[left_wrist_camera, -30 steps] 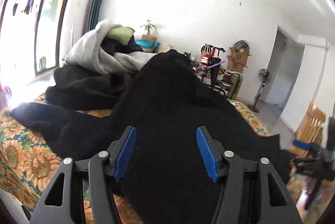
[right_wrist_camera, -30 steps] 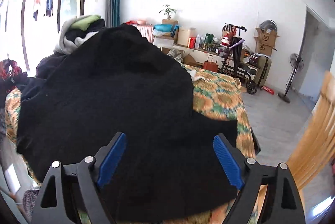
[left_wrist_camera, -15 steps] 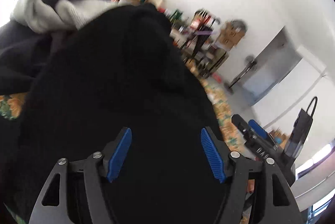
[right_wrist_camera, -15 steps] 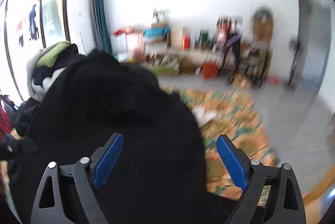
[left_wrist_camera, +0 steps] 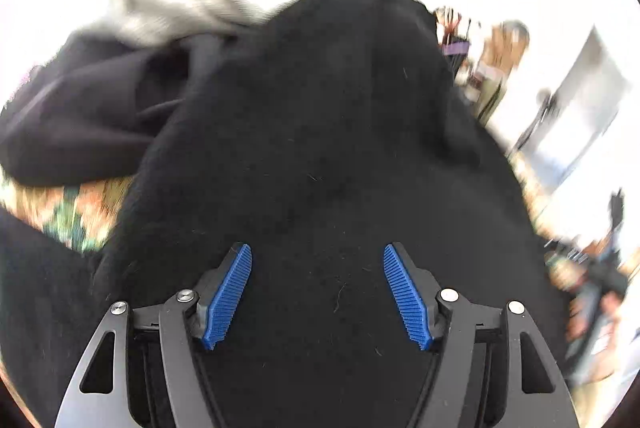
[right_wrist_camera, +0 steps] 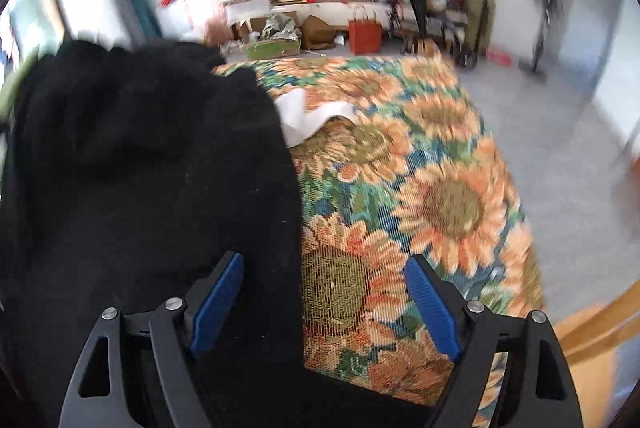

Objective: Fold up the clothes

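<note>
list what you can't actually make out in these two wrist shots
- Left wrist: the black garment fills the view, hiding the surface under the left gripper.
- Left wrist: clothes pile and room are motion-blurred.
- Right wrist: the garment runs off the left edge; its shape is unclear beside the right gripper.

Black garment (left_wrist_camera: pixel 320 147) fuzzy matt knit; sunflower cover (right_wrist_camera: pixel 400 187) coarse woven.

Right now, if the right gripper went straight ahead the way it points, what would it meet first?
Most likely the right edge of the black garment, which runs between the open right gripper fingers; beside it lies the sunflower bedspread. Depth is unclear.
</note>
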Tool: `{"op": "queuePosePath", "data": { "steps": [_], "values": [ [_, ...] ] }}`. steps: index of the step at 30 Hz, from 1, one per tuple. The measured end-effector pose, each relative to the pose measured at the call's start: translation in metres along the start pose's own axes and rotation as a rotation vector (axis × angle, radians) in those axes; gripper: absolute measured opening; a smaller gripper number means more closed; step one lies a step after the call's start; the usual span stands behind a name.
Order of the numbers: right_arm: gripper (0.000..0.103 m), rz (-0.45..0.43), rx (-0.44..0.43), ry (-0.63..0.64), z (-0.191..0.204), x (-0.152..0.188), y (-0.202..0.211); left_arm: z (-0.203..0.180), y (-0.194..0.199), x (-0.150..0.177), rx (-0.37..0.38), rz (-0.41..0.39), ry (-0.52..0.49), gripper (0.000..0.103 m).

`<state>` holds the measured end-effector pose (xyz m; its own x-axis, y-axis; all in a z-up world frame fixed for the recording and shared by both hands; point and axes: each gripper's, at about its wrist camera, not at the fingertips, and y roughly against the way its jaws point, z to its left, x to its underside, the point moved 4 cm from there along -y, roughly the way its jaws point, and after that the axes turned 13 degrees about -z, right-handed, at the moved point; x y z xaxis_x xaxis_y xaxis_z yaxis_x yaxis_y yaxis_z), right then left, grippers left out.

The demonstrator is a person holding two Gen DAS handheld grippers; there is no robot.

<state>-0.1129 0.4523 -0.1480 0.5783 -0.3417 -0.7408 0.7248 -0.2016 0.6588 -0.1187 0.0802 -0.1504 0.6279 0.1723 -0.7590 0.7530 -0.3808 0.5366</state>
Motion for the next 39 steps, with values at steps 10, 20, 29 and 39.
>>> {"op": "queuePosePath", "data": {
  "steps": [10, 20, 29, 39],
  "values": [
    [0.085, 0.038, -0.262, -0.005, 0.055, 0.002, 0.013, 0.007, 0.021, 0.016, 0.015, -0.014, -0.044, 0.071],
    [0.086, 0.088, -0.207, -0.038, 0.064, -0.053, -0.046, -0.051, -0.023, 0.037, -0.244, 0.174, -0.553, 0.085],
    [0.092, 0.044, -0.005, 0.144, 0.071, -0.065, -0.082, -0.046, -0.016, 0.036, -0.192, 0.137, -0.554, 0.087],
    [0.079, -0.053, -0.17, -0.142, 0.008, -0.087, -0.069, -0.046, -0.014, 0.034, -0.218, 0.124, -0.548, 0.087]
  ]
}}
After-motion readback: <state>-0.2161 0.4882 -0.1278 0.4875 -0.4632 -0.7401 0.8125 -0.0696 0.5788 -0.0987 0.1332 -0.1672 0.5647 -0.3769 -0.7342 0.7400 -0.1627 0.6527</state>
